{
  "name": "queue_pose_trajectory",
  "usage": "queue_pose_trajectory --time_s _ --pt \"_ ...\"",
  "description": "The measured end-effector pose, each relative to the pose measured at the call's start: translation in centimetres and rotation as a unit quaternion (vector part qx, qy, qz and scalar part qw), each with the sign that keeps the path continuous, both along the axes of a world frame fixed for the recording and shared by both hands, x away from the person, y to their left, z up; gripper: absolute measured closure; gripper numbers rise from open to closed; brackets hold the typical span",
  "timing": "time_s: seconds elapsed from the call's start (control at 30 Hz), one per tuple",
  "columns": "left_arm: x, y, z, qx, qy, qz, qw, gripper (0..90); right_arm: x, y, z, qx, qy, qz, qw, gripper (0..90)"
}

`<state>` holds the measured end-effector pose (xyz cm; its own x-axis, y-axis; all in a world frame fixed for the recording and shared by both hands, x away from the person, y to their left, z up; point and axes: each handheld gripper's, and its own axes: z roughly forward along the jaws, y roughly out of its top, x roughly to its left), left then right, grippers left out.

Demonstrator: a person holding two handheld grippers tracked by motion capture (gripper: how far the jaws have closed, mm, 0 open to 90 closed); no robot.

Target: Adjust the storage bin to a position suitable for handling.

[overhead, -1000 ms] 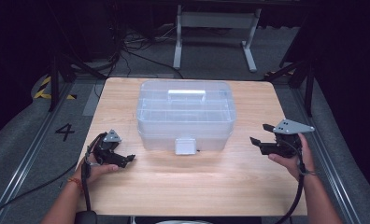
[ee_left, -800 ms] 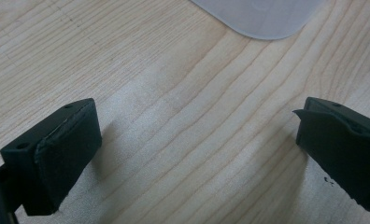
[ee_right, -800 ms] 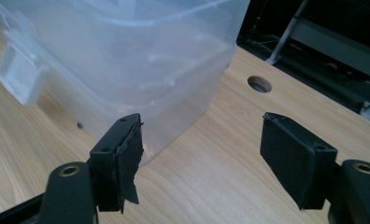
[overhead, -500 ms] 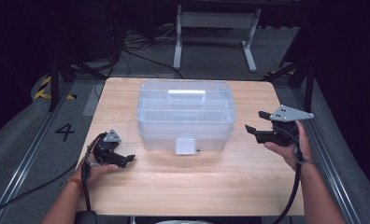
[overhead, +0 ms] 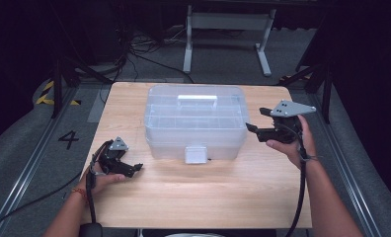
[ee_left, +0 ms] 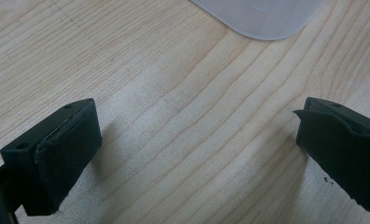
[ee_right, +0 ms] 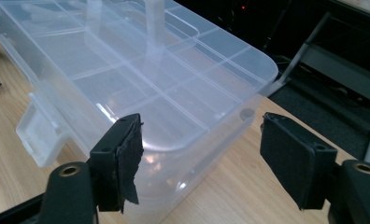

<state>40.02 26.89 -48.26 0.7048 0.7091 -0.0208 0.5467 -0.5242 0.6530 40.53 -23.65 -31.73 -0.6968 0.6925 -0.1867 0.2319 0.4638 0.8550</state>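
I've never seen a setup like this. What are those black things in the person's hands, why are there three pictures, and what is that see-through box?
A person sits at a wooden table and holds a hand tool with two black jaws in each hand: the left gripper and the right gripper. One picture comes from a camera above the table. The other two come from small cameras riding on the tools, looking out between their own jaws. On the table stands a clear plastic storage box with a handle on its lid and a latch at the front. Nothing is held: both pairs of jaws stand open. The left one rests low near the tabletop; the right one is raised beside the box's right end.
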Motion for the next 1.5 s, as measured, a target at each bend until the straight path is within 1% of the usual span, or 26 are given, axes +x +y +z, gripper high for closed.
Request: queue_pose_trajectory --time_s 0.2,0.37,0.47,0.73,0.8,0.93,1.0,1.07,1.2,1.3,1.37,1.5 --pt "0.0 0.0 0.0 0.001 0.001 0.001 1.0000 0.5 0.9 1.6 0.6 0.006 0.000 0.009 0.9999 30.7" --pt "0.0 0.0 0.0 0.001 0.001 0.002 1.0000 0.5 1.6 2.9 0.9 0.003 0.000 0.016 0.9999 31.0" --pt "0.0 0.0 0.0 0.001 0.001 0.003 1.0000 0.5 1.9 3.3 1.0 0.003 0.002 0.019 0.9998 31.0" --pt "0.0 0.0 0.0 0.001 0.001 0.003 1.0000 0.5 3.3 5.1 1.7 -0.007 0.003 0.023 0.9997 31.8" --pt "0.0 0.0 0.0 0.001 0.001 0.003 1.0000 0.5 3.7 5.5 1.9 -0.009 0.006 0.025 0.9996 31.8" --pt "0.0 0.0 0.0 0.000 0.001 0.003 1.0000 0.5 4.4 6.3 1.9 -0.016 0.009 0.028 0.9994 32.4" --pt "0.0 0.0 0.0 0.000 0.001 0.003 1.0000 0.5 4.5 6.5 1.9 -0.018 0.011 0.028 0.9994 32.4" --pt "0.0 0.0 0.0 0.001 0.001 0.002 1.0000 0.5 4.9 7.2 1.8 -0.028 0.012 0.030 0.9991 32.6" --pt "0.0 0.0 0.0 0.001 0.001 0.002 1.0000 0.5 5.3 7.7 1.8 -0.031 0.015 0.035 0.9988 32.8" --pt "0.0 0.0 0.0 0.001 0.001 0.002 1.0000 0.6 5.8 8.3 1.6 -0.041 0.017 0.037 0.9983 34.1" --pt "0.0 0.0 0.0 0.001 0.001 0.003 1.0000 0.5 6.0 8.5 1.7 -0.041 0.017 0.036 0.9984 34.4" --pt "-0.1 -0.1 0.0 0.001 0.001 0.005 1.0000 0.6 6.3 8.9 2.0 -0.042 0.014 0.039 0.9982 39.1"
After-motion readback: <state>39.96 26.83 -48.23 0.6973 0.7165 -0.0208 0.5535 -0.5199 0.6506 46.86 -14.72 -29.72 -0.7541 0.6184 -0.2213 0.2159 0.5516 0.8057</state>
